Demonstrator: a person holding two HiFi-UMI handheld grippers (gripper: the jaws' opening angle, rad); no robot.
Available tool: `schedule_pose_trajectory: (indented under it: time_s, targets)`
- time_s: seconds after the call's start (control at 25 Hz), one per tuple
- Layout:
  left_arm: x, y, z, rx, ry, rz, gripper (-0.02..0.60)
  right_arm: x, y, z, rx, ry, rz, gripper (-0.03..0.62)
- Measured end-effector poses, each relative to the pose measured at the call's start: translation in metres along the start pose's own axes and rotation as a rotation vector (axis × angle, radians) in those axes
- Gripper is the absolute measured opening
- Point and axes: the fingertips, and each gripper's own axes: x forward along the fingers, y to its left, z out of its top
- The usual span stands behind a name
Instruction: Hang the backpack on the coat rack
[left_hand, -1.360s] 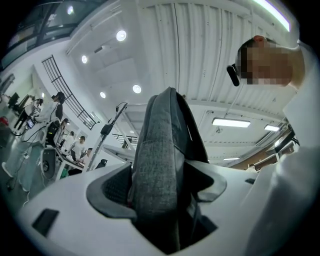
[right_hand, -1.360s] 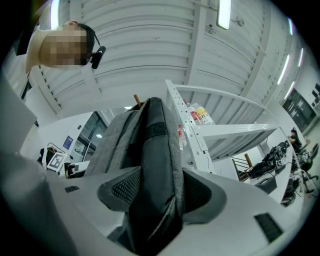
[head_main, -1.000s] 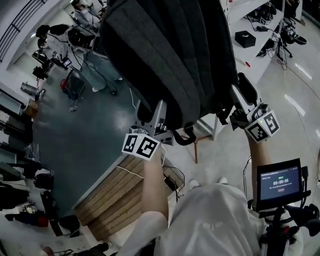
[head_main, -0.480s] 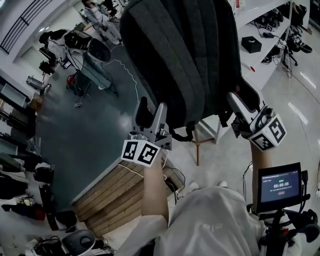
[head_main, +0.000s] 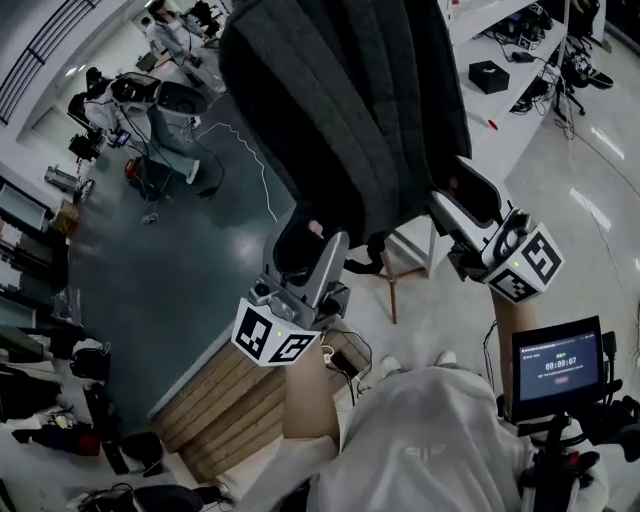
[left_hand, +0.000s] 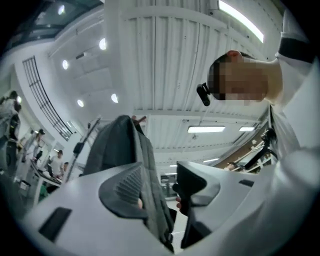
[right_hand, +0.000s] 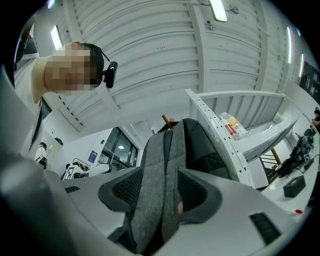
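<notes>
Head view: the left gripper (head_main: 312, 245) is closing its jaws round a strap (left_hand: 151, 190) of the backpack (head_main: 350, 110), not yet pinching it. The backpack hangs raised overhead. The right gripper (head_main: 458, 200) is clamped on it, probably bearing it toward the coat rack.

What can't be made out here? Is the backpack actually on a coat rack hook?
Backpack top and any hook: head view, cut off by the top edge; both gripper views, hidden behind the bag's own bulk.
Coat rack: right gripper view shows only a wooden tip above the bag, so hooked or not is undecidable.
Mounted screen: head view, text too small.
</notes>
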Motion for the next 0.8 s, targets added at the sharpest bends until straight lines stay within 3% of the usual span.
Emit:
schedule_pose_trajectory:
  time_s: [0.04, 0.16, 0.2, 0.24, 0.56, 0.8]
  targets:
    - [0.004, -0.006, -0.009, -0.016, 0.022, -0.039, 0.183, -0.002, -0.001, -0.001, -0.006, 0.012, 0.000, 0.235]
    - [0.018, -0.024, -0.042, -0.083, 0.071, -0.128, 0.076, -0.018, -0.005, -0.008, -0.013, 0.043, -0.015, 0.223]
    - [0.024, -0.031, -0.053, -0.107, 0.084, -0.154, 0.056, -0.027, -0.007, -0.010, -0.012, 0.050, -0.033, 0.166]
    - [0.030, -0.038, -0.063, -0.129, 0.096, -0.180, 0.038, -0.036, -0.010, -0.011, -0.013, 0.058, -0.054, 0.152]
    - [0.052, -0.071, -0.092, -0.379, 0.092, -0.251, 0.020, -0.096, -0.009, 0.007, -0.059, 0.111, -0.204, 0.132]
    - [0.068, -0.082, -0.120, -0.391, 0.126, -0.296, 0.020, -0.141, -0.026, 0.015, -0.078, 0.112, -0.321, 0.132]
